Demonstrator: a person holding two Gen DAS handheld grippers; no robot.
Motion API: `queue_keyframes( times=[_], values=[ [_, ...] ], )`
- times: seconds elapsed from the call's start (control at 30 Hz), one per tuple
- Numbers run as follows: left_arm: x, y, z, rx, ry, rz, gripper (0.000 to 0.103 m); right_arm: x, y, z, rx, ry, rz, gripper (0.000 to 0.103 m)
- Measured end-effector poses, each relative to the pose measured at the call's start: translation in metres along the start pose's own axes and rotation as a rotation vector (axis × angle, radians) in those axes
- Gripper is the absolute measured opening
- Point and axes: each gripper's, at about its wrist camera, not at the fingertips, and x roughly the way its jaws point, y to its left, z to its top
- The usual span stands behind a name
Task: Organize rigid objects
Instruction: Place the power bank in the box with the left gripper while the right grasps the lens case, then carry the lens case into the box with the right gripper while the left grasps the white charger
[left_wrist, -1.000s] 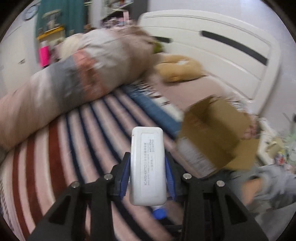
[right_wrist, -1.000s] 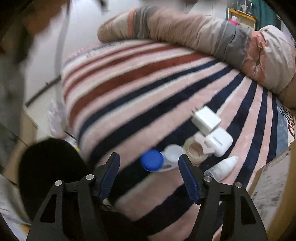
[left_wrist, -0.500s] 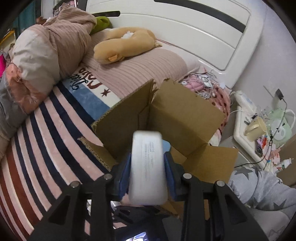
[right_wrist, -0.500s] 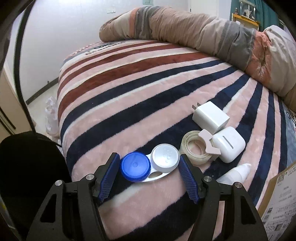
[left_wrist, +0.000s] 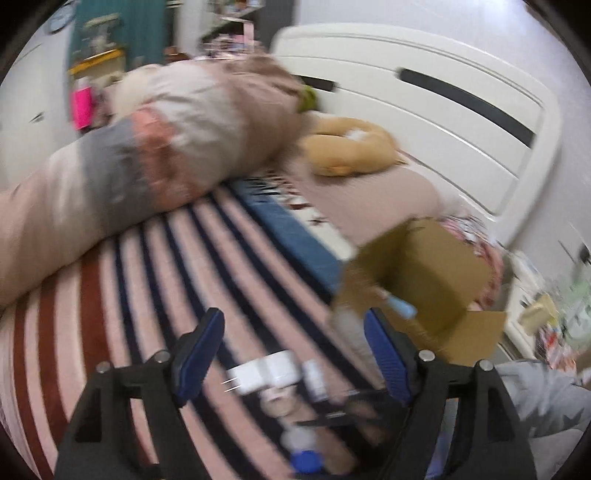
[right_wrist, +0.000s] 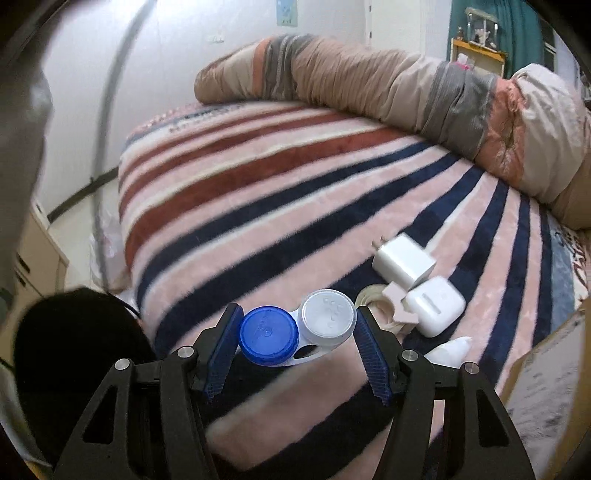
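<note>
Gone from your left gripper (left_wrist: 293, 350), now opening empty, is the white charger; your right gripper (right_wrist: 297, 339) clamps the lens case (right_wrist: 295, 330), which could twist loose.

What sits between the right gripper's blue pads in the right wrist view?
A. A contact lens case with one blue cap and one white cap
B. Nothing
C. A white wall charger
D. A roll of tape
A: the contact lens case lies across the right gripper, its blue cap by one pad and its white cap by the other; the white wall charger lies farther off on the striped blanket.
</note>
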Motion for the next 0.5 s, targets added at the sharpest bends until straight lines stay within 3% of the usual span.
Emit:
queue_keyframes(
  times=[0.13, 0.27, 0.4, 0.5],
  values=[
    [0.003, 0.047, -0.029, -0.089, -0.001, 0.084, 0.076, -0.045, 0.009, 0.018, 0.017, -0.062, -0.016, 0.058],
    [0.031, 0.083, -0.063, -0.176, 0.039, 0.097, 0.076, -0.096, 0.005, 0.035, 0.075, -0.129, -0.083, 0.058],
    [0.08, 0.095, -0.091, -0.216, 0.122, 0.081, 0.076, -0.143, -0.027, 0.041, 0.166, -0.158, -0.228, 0.058],
    [0.111, 0.091, -0.101, -0.231, 0.155, 0.057, 0.076, -0.158, -0.06, 0.034, 0.254, -0.094, -0.351, 0.058]
  ],
)
